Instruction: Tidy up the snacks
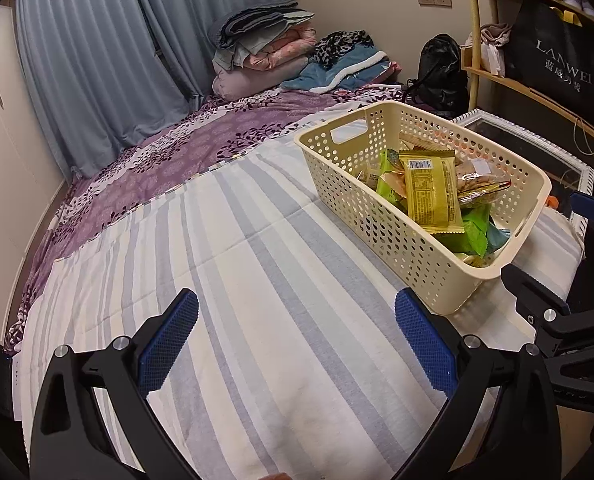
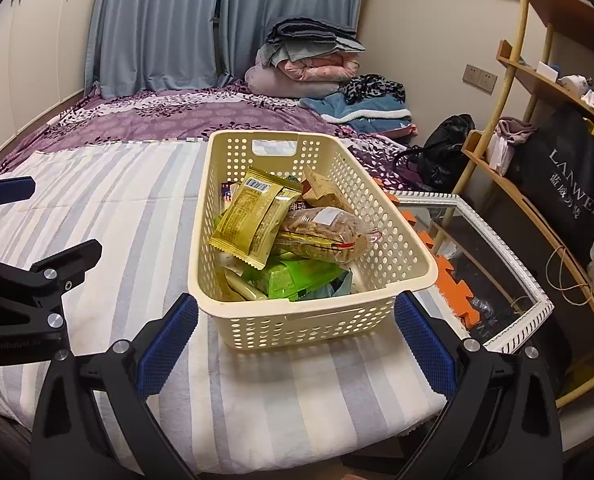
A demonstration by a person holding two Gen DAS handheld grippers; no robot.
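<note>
Already the snack packets (image 2: 257, 220) lay heaped in the cream perforated basket (image 2: 237, 320), which sat on the striped sheet (image 1: 257, 280) near the bed's edge. Before it, the right gripper (image 2: 296, 334) held nothing, fingers spread; the left gripper (image 1: 296, 334) likewise, beside the basket.

The basket (image 2: 313, 312) sits on the bed (image 2: 97, 208) near its right edge, snacks (image 2: 281, 232) piled inside. Behind it, folded bedding (image 2: 309, 64) is stacked at the bed's far end before the curtains (image 2: 157, 20). Right of the bed stands a shelf (image 2: 537, 80), with a framed panel (image 2: 509, 280) below and a bag (image 2: 445, 148) beyond.
</note>
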